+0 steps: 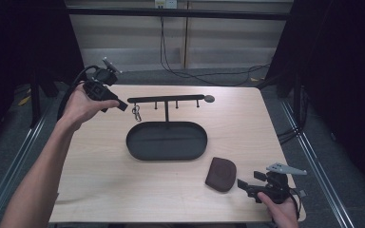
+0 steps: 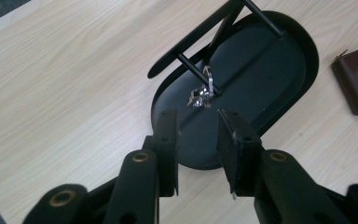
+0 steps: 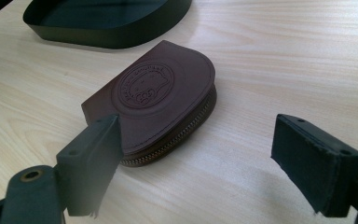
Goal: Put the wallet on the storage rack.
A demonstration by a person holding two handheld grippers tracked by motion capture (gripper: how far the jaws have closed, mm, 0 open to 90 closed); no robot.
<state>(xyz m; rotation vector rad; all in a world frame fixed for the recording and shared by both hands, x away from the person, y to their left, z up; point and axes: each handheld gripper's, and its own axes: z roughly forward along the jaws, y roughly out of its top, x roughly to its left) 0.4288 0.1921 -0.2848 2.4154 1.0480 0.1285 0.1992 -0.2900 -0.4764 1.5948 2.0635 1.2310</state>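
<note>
Pouch [image 3: 156, 105] on counter [image 1: 123, 190], near edge, between spread right claw [image 3: 205, 158] jaws, ungripped | keys [image 2: 204, 95] hang on rack [image 1: 166, 99] peg over tray [image 1: 166, 140] | left claw [image 2: 198, 135] parted, empty | step: keys hung, likely; next: pinch pouch.

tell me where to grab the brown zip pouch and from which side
Take the brown pouch across its thin edge, coming in low and level from the right gripper's side. It lies flat on the table, curved zipped edge toward that gripper, so open jaws probably pinch top and bottom faces best at the near rim.
</note>
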